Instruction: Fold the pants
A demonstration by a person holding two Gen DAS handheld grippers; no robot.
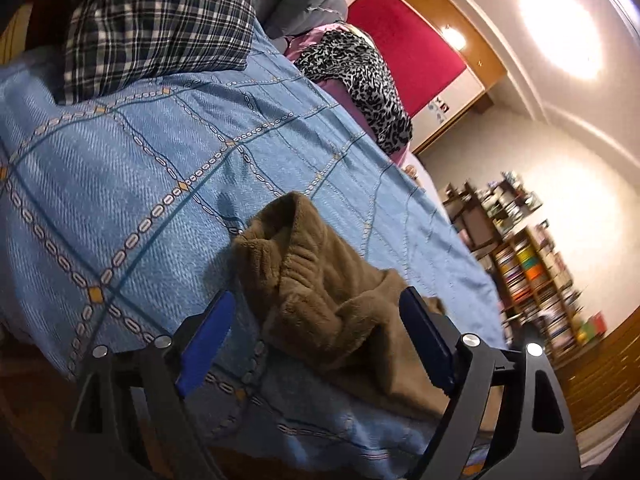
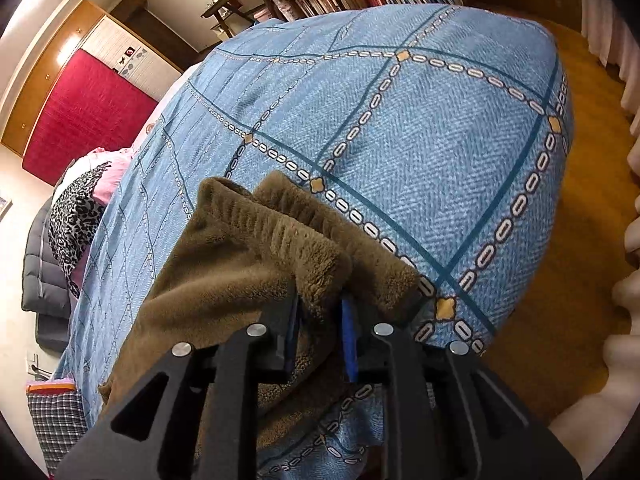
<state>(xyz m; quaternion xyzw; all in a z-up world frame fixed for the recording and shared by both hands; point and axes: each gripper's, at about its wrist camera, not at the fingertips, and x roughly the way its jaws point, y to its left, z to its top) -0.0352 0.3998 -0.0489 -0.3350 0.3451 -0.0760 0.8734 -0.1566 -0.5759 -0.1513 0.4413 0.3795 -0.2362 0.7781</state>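
Brown fleece pants (image 1: 320, 272) lie bunched on the blue patterned bedspread (image 1: 160, 160) near its front edge. My left gripper (image 1: 316, 320) is open wide. Its fingers straddle the bunched fabric, and the left blue pad (image 1: 208, 336) is clear of it. In the right wrist view the pants (image 2: 240, 264) show their ribbed waistband on the bedspread (image 2: 420, 140). My right gripper (image 2: 320, 320) has its jaws narrow, with a fold of the waistband filling the gap between the pads.
A plaid cushion (image 1: 152, 20) sits on the bed beyond the pants, and leopard-print and pink clothes (image 1: 360, 76) are heaped at the far side. Bookshelves (image 1: 528, 272) stand past the bed. Wooden floor (image 2: 560, 280) borders the bed corner.
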